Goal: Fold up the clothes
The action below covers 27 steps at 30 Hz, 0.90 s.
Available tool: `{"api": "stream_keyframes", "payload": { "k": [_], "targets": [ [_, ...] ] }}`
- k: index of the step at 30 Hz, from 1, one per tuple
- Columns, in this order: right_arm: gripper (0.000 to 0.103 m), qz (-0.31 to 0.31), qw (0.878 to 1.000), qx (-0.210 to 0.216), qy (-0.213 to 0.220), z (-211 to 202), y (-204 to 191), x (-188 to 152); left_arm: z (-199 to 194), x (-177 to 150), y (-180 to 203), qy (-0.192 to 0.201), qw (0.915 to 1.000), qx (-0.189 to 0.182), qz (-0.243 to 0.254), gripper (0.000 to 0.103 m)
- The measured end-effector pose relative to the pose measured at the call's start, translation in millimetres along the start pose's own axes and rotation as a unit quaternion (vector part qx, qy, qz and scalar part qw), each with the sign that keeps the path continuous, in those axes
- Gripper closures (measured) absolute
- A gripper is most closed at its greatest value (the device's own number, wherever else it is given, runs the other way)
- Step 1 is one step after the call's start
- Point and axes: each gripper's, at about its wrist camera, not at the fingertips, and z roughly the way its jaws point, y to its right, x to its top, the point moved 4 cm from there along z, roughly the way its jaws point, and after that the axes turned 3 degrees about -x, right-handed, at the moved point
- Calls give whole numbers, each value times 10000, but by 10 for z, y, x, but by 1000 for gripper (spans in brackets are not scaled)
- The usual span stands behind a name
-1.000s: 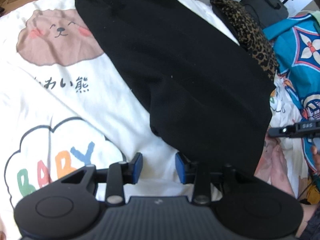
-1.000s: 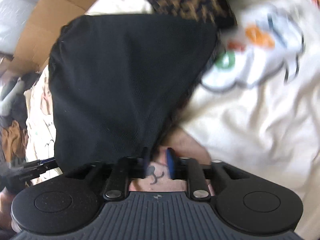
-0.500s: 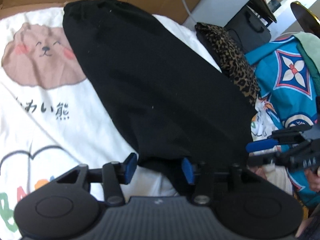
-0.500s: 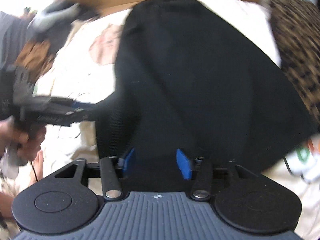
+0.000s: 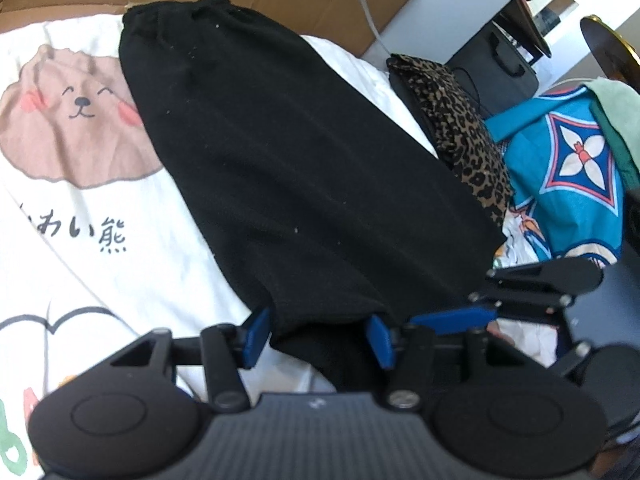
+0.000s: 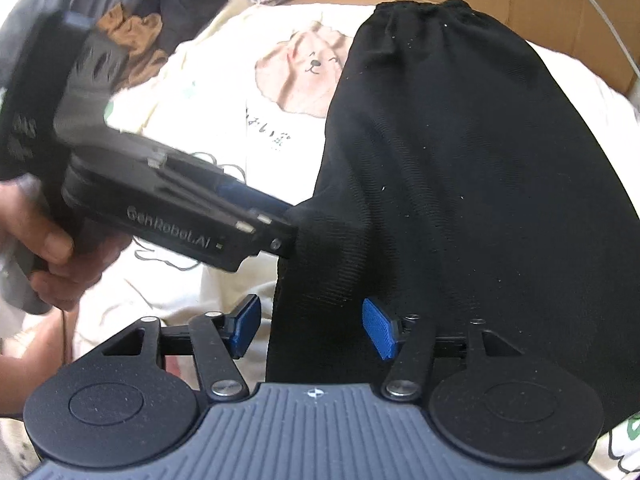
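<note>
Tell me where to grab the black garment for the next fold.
Grip the near hem of the black garment, one corner per gripper, coming from the near side. It lies flat with the gathered waistband far away, so the hem can probably be carried up to it.

Both black handheld grippers sit side by side, blue-padded jaws spread: left gripper (image 5: 318,336), right gripper (image 6: 312,326). A bare hand (image 6: 44,240) grips the left one's handle.

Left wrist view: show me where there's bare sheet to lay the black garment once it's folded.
Free: white sheet left of the black garment, under the bear print. Crowded: right side, with the leopard-print cloth and blue patterned fabric.
</note>
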Motion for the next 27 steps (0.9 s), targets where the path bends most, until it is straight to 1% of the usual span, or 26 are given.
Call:
{"api": "stream_keyframes", "payload": {
  "k": [1,2,4,5,6,9,11,12,13,14,15,18,22,24,25,27],
  "targets": [
    [56,-16,10000,-8,-56,4,-7,-28,0,0,1,8,10000,9,13,47],
    [64,-27,10000,-43,-75,-5,-4,-53,0,-1,-1,9,10000,20,20,47],
    [69,-48,9999,-125,-95,-28,8,-102,2,-6,-12,5,10000,49,24,47],
    [77,-58,9998,-166,-105,-39,14,-126,5,-13,-22,2,10000,69,19,47],
    [79,-68,9997,-207,-115,-51,21,-150,6,-21,-33,-9,10000,93,6,47],
    [80,-122,9992,-359,-138,-77,5,-200,12,-36,-57,-52,9999,107,-65,47],
    [76,-210,9984,-497,-152,-87,-23,-217,17,-26,-48,-65,9999,103,-97,47],
    [72,-256,9979,-575,-134,-77,-43,-205,20,-16,-37,-66,9999,105,-93,47],
    [59,-302,9973,-656,-112,-65,-66,-189,20,-9,-23,-64,9999,108,-77,47],
    [51,-351,9969,-701,-63,-59,-81,-170,19,-2,-9,-61,9999,110,-56,47],
    [50,-421,9962,-761,-1,-71,-103,-155,19,5,5,-58,9999,113,-35,47],
    [50,-627,9933,-943,246,-140,-170,-100,10,15,34,-59,9999,86,-10,47],
    [50,-734,9912,-955,555,-207,-235,-27,-13,16,34,-44,10000,29,-41,47],
    [51,-858,9901,-944,576,-183,-281,-18,-18,14,23,-40,10000,3,-84,47],
    [52,-924,9894,-992,515,-144,-294,-25,-19,14,17,-39,9999,-10,-108,47],
    [66,-1015,9883,-1082,360,-55,-309,-59,-24,13,7,-34,9999,-28,-138,47]
  ]
}}
